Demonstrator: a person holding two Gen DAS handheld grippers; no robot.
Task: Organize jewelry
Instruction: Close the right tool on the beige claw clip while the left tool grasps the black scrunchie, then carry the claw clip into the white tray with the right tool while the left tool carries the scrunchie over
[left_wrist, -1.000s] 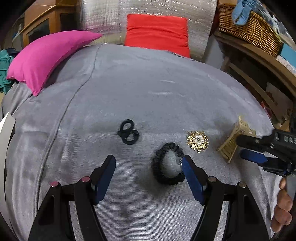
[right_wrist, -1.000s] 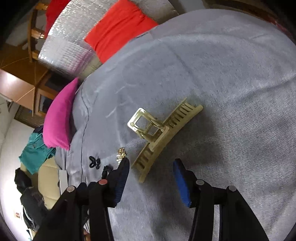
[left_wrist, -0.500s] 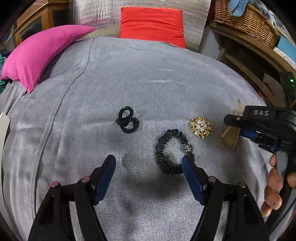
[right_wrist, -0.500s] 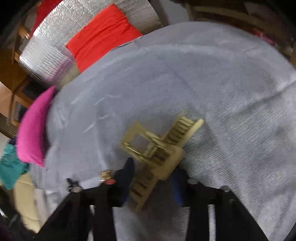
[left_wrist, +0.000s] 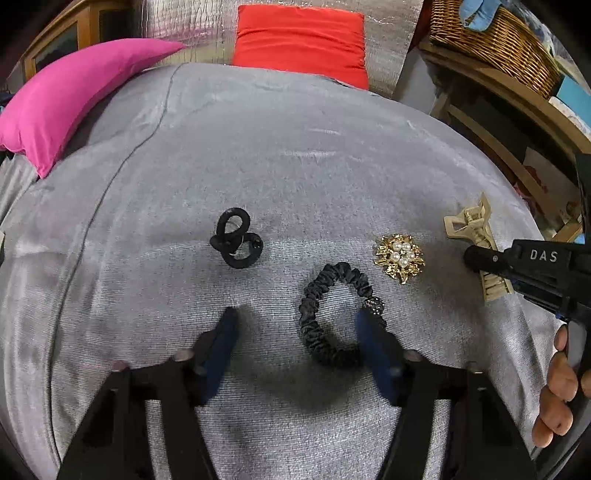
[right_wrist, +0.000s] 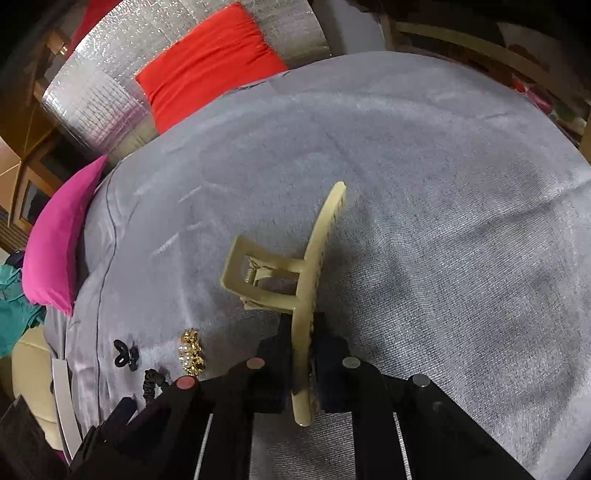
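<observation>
A beige claw hair clip (right_wrist: 306, 280) stands on edge on the grey velvet surface, and my right gripper (right_wrist: 301, 325) is shut on its toothed body; it also shows in the left wrist view (left_wrist: 474, 236). My left gripper (left_wrist: 297, 326) is open and low over a black scrunchie (left_wrist: 332, 314), its right finger touching the scrunchie's right side. A gold brooch with pearls (left_wrist: 399, 256) lies between scrunchie and clip. A small black hair tie (left_wrist: 236, 243) lies further left.
A pink pillow (left_wrist: 70, 99) and a red cushion (left_wrist: 301, 40) sit at the back of the grey surface (left_wrist: 295, 155). A wooden shelf with a wicker basket (left_wrist: 491, 40) stands at the right. A hand (left_wrist: 561, 391) holds the right gripper.
My right gripper moved onto the hair clip and closed on it, turning the clip up on edge. My left gripper came lower and closer to the scrunchie.
</observation>
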